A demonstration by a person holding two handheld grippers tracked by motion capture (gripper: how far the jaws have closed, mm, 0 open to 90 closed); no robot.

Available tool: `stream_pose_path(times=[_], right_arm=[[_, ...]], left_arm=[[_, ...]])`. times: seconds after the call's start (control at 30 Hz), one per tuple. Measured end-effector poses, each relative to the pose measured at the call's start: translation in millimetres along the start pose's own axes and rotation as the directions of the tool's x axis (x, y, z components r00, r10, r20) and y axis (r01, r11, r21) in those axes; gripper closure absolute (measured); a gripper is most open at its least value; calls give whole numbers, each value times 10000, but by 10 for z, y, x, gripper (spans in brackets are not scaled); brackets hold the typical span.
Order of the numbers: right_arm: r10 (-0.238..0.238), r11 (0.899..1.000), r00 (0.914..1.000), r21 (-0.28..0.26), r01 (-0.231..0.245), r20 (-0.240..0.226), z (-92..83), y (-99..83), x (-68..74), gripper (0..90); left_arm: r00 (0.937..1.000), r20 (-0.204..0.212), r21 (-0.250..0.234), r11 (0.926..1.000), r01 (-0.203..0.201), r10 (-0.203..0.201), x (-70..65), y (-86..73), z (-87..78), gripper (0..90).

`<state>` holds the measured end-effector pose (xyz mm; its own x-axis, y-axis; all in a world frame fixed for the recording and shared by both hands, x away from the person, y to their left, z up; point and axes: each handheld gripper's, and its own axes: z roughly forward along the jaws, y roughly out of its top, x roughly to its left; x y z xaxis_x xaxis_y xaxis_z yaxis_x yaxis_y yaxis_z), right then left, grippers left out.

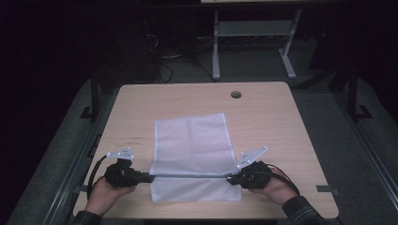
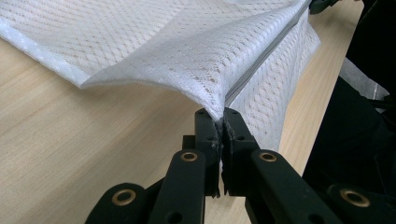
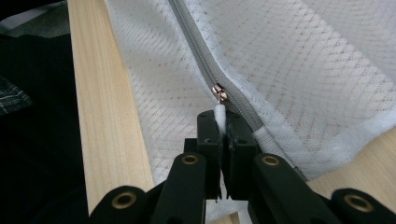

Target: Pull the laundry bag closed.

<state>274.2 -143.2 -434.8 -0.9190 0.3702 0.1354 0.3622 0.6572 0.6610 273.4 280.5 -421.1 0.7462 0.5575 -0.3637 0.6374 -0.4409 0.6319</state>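
1. Black left fingers [image 2: 222, 122] are clamped tight on the corner of the white mesh bag [image 1: 192, 145]; the bag spreads across the desk [image 1: 263, 112] beyond both grippers.
2. Grey zipper [image 3: 205, 60] runs taut between the two grips, likely stretched so the slider moves freely.
3. Right fingers [image 3: 221, 122] pinch the white pull tab [image 3: 219, 114].
4. Both hands rest low, palms inward.

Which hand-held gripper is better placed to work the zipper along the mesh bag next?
Right. The right hand-held gripper is shut on the white pull tab of the slider. The left hand-held gripper pinches the mesh bag corner, likely best as an anchor.
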Motion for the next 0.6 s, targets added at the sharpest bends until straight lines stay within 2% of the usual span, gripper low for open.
stream_pose_path(times=[0.23,0.37,0.57,0.6], right_arm=[[-7,10000,10000,66,7,49,-11,-7,-12,860],[-61,9999,9999,136,60,101,-18,-12,-19,860],[71,9999,9998,82,-73,167,-52,-39,-43,861],[71,9999,9998,82,-73,167,-52,-39,-43,861]], left_arm=[[10000,-12,-13,10000,31,-31,4,1,-3,865],[9999,-167,-29,10000,30,-30,10,3,-13,865],[9999,-162,-30,10000,23,-23,3,19,-1,866],[9996,-292,-23,10000,28,-28,2,21,-3,866]])
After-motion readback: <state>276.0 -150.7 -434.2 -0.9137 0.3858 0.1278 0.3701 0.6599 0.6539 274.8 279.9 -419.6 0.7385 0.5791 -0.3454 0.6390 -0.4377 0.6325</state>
